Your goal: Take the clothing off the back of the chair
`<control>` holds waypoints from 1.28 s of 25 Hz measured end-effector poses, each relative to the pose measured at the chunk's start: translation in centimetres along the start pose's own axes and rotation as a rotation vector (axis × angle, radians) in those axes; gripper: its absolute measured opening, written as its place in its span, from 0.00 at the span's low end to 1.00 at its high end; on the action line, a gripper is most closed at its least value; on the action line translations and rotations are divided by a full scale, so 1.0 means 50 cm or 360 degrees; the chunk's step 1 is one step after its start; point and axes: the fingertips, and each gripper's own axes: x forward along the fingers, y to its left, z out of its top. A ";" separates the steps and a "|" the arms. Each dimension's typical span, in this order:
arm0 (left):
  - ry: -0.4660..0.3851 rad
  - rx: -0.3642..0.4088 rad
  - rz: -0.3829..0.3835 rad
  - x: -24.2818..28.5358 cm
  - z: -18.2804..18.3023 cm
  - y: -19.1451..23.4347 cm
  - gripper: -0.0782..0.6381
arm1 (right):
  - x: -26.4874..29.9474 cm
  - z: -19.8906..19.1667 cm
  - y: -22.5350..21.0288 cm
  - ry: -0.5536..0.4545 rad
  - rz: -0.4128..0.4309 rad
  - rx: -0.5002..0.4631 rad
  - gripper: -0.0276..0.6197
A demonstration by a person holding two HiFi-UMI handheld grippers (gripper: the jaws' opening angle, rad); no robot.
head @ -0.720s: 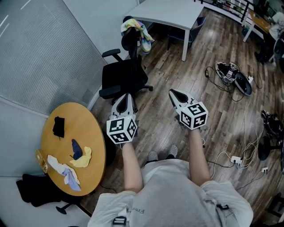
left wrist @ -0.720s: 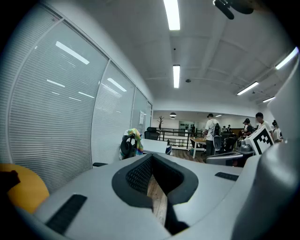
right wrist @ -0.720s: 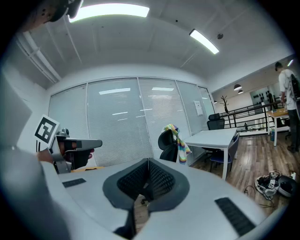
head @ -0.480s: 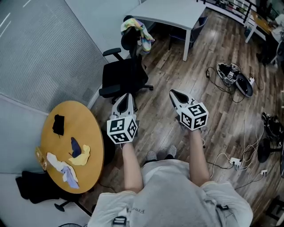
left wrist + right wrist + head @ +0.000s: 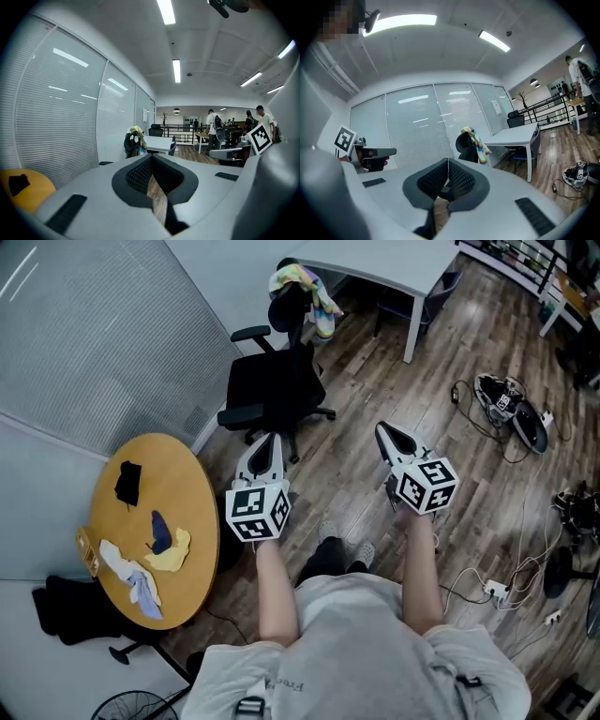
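Out in front of the person, the left tongs (image 5: pixel 268 440) and the right tongs (image 5: pixel 385 432) are both pinched fully together with nothing in them. Each gripper view shows the ribbed pads meeting over bare floor. The two are held nearly level, side by side and apart from each other, aimed toward the black office chair (image 5: pixel 277 388). The multicoloured clothing (image 5: pixel 306 289) is draped over the top of the chair's back. It is well apart from both tongs and next to the corner of the white surface (image 5: pixel 398 261).

Compared with half a second ago, the head view has shifted. Chair, clothing and white surface have slid up and to the right. The round yellow surface (image 5: pixel 183 507), with small cloths scattered on it, has also moved up a little. A dark trouser leg (image 5: pixel 328 554) now shows below the arms, as if mid-stride. I read this as the person walking toward the chair, so the task is only at its approach. The tongs must yet close the remaining gap and open before the clothing can be lifted off.
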 end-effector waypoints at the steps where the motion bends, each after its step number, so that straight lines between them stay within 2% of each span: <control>1: -0.0009 -0.0009 0.0012 0.004 0.004 0.009 0.15 | 0.006 0.002 -0.005 0.0000 0.0000 0.0005 0.08; 9: -0.0005 -0.0043 -0.0018 0.122 0.005 0.070 0.15 | 0.107 0.000 -0.056 0.0093 -0.0011 -0.0022 0.08; 14: -0.0018 -0.0054 -0.0055 0.228 0.035 0.119 0.15 | 0.216 0.043 -0.098 0.0110 -0.0013 -0.0065 0.08; 22: -0.0068 -0.0072 -0.0047 0.381 0.110 0.255 0.15 | 0.421 0.108 -0.127 0.0100 0.0025 -0.0098 0.08; 32: -0.0065 -0.0100 -0.0060 0.490 0.129 0.340 0.15 | 0.549 0.140 -0.172 0.0112 0.0019 -0.0114 0.09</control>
